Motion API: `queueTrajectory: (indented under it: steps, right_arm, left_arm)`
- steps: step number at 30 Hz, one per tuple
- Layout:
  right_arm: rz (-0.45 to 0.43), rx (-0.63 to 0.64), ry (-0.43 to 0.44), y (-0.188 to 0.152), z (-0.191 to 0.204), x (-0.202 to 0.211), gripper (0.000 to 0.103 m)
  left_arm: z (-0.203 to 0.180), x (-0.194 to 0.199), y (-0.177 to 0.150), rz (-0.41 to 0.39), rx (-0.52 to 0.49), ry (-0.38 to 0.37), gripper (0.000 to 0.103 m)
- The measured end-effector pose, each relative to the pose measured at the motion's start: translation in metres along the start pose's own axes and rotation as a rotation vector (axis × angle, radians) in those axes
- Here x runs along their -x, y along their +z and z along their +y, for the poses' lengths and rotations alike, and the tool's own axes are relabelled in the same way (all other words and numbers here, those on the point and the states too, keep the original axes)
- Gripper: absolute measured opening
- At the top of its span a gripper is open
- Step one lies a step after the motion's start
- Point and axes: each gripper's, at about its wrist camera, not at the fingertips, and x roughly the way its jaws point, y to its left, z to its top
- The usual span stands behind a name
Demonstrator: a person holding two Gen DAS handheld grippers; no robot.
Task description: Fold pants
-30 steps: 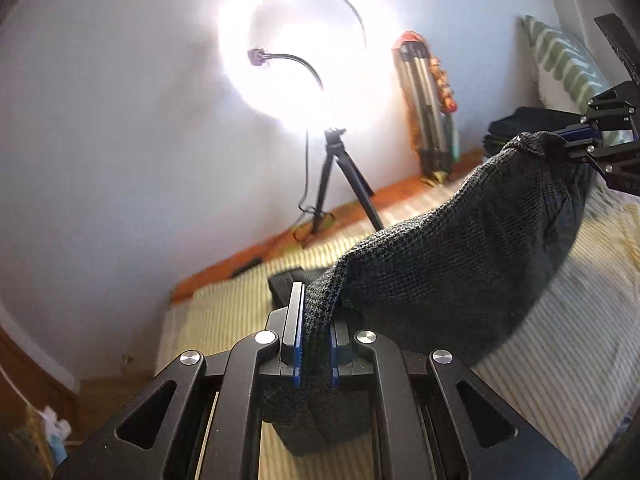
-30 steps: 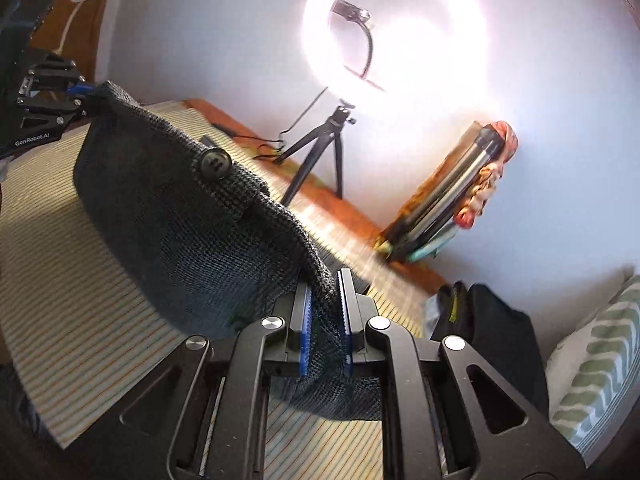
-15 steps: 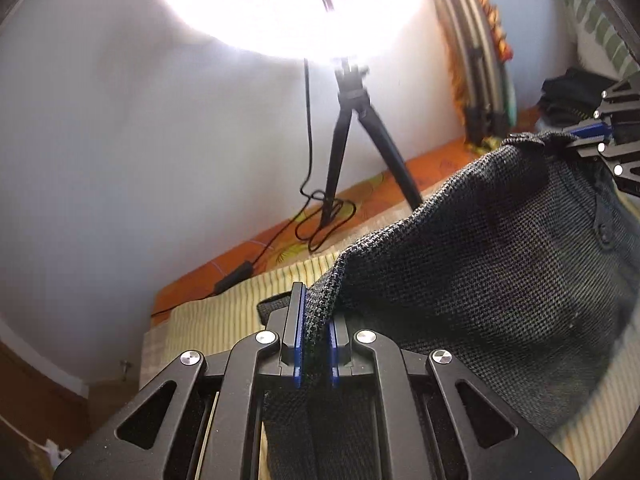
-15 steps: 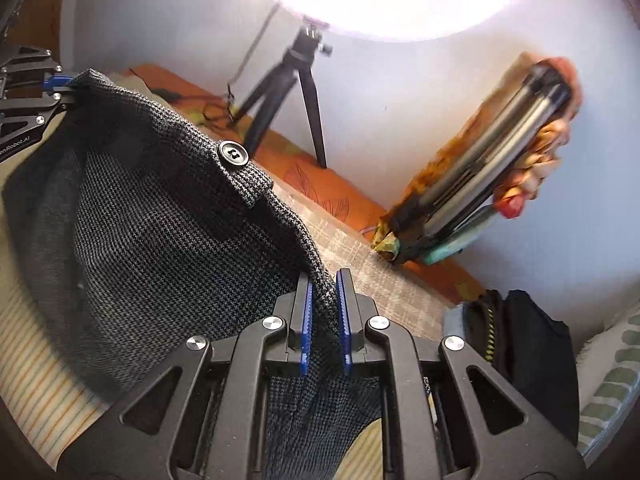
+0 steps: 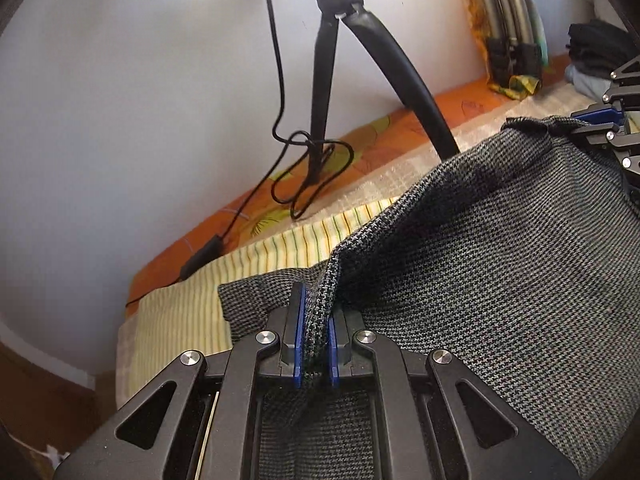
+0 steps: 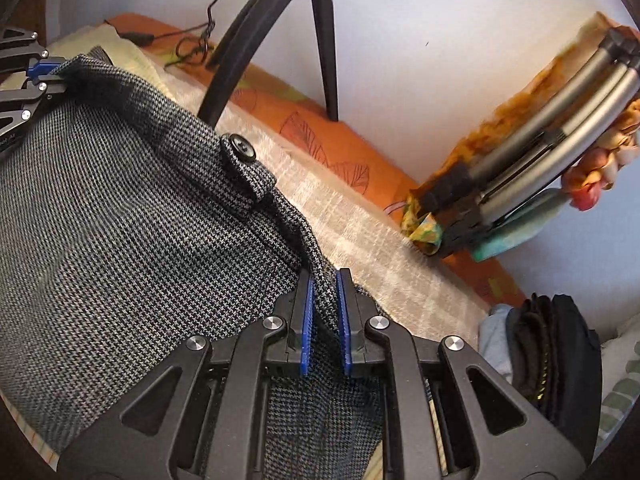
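Dark grey houndstooth pants (image 5: 500, 264) hang stretched between my two grippers, low over a striped yellow bedspread (image 5: 256, 256). My left gripper (image 5: 316, 320) is shut on one end of the waistband. My right gripper (image 6: 324, 304) is shut on the other end, just past the black waist button (image 6: 240, 148). Each gripper shows in the other's view: the right one at the far right (image 5: 600, 120), the left one at the far left (image 6: 36, 76). The lower part of the pants is hidden below the grippers.
A black tripod (image 5: 332, 60) with a trailing cable (image 5: 304, 176) stands on the orange sheet (image 6: 320, 136) by the white wall. A folded tripod in patterned cloth (image 6: 540, 140) leans on the wall. Folded dark clothes (image 6: 552, 352) lie at the right.
Both grippers have dropped and tilted down with the pants. The ring light has left the top of both views and the pants now sit much closer to the bedspread.
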Motion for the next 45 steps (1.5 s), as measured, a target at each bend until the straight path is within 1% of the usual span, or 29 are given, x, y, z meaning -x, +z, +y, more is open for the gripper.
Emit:
queueTrajectory:
  steps: [1,2,3,4,5,6,7,8,9,10,12,16,19,21,22,25,27,28,31,33,38,41,43,45]
  right_arm:
    - [0.003,-0.003,0.001,0.001,-0.001,-0.001,0.012]
    - [0.006,-0.007,0.001,0.001,-0.001,-0.002,0.012]
    - [0.011,-0.011,0.002,0.001,-0.002,-0.005,0.012]
    - [0.020,-0.012,0.003,0.002,-0.002,-0.007,0.012]
    - [0.029,-0.010,-0.001,0.002,-0.003,-0.009,0.012]
    - [0.035,-0.009,-0.008,0.005,-0.005,-0.014,0.020]
    - [0.035,-0.008,-0.027,0.006,-0.007,-0.014,0.027]
    - [0.030,-0.007,-0.054,0.006,-0.008,-0.012,0.044]
    - [0.023,-0.008,-0.069,0.006,-0.009,-0.010,0.060]
    - [0.014,-0.013,-0.083,0.005,-0.012,-0.006,0.064]
    - [-0.001,-0.034,-0.094,0.001,-0.020,0.002,0.066]
    - [-0.029,-0.127,-0.078,-0.012,-0.041,0.028,0.066]
    - [-0.072,-0.223,-0.004,-0.030,-0.050,0.062,0.068]
    - [-0.095,-0.279,0.074,-0.048,-0.049,0.081,0.076]
    - [-0.107,-0.310,0.119,-0.058,-0.048,0.091,0.076]
    - [-0.108,-0.373,0.241,-0.086,-0.036,0.107,0.077]
    - [-0.100,-0.408,0.300,-0.104,-0.025,0.115,0.077]
    - [-0.096,-0.420,0.325,-0.113,-0.018,0.118,0.077]
    - [-0.059,-0.448,0.398,-0.136,0.008,0.113,0.077]
    - [-0.027,-0.456,0.443,-0.145,0.025,0.106,0.077]
    - [0.007,-0.480,0.487,-0.146,0.048,0.084,0.077]
    - [-0.011,-0.489,0.493,-0.139,0.055,0.077,0.077]
    - [-0.022,-0.494,0.478,-0.133,0.059,0.073,0.077]
    - [-0.025,-0.502,0.484,-0.128,0.059,0.071,0.077]
  left_arm:
    - [-0.001,-0.002,0.002,0.004,-0.001,0.004,0.011]
    - [-0.002,-0.003,0.001,0.007,-0.005,0.023,0.012]
    - [-0.002,-0.004,0.003,0.010,-0.006,0.032,0.016]
    - [-0.002,-0.009,0.007,0.014,-0.004,0.042,0.026]
    - [-0.001,-0.009,0.007,0.022,-0.001,0.060,0.032]
    - [0.002,-0.007,0.008,0.027,0.008,0.080,0.048]
    - [0.008,-0.005,0.007,0.025,0.019,0.080,0.061]
    - [0.013,-0.001,0.006,0.019,0.033,0.082,0.062]
    - [0.020,0.004,0.005,0.011,0.049,0.088,0.062]
    - [0.026,0.010,0.004,0.006,0.061,0.095,0.062]
    - [0.041,0.024,0.001,-0.011,0.090,0.100,0.062]
    - [0.073,0.055,-0.008,-0.044,0.162,0.087,0.062]
    - [0.097,0.087,-0.025,-0.074,0.232,0.040,0.062]
    - [0.106,0.103,-0.041,-0.084,0.259,0.011,0.062]
    - [0.109,0.109,-0.048,-0.083,0.266,-0.005,0.062]
    - [0.106,0.121,-0.072,-0.069,0.283,-0.061,0.062]
    - [0.100,0.129,-0.096,-0.053,0.289,-0.087,0.062]
    - [0.092,0.124,-0.104,-0.046,0.290,-0.100,0.062]
    - [0.075,0.128,-0.127,-0.011,0.295,-0.135,0.062]
    - [0.062,0.125,-0.141,0.021,0.294,-0.167,0.062]
    - [0.048,0.112,-0.151,0.075,0.294,-0.205,0.062]
    - [0.047,0.108,-0.152,0.081,0.311,-0.217,0.062]
    - [0.048,0.103,-0.150,0.084,0.330,-0.233,0.062]
    - [0.047,0.098,-0.148,0.081,0.334,-0.232,0.061]
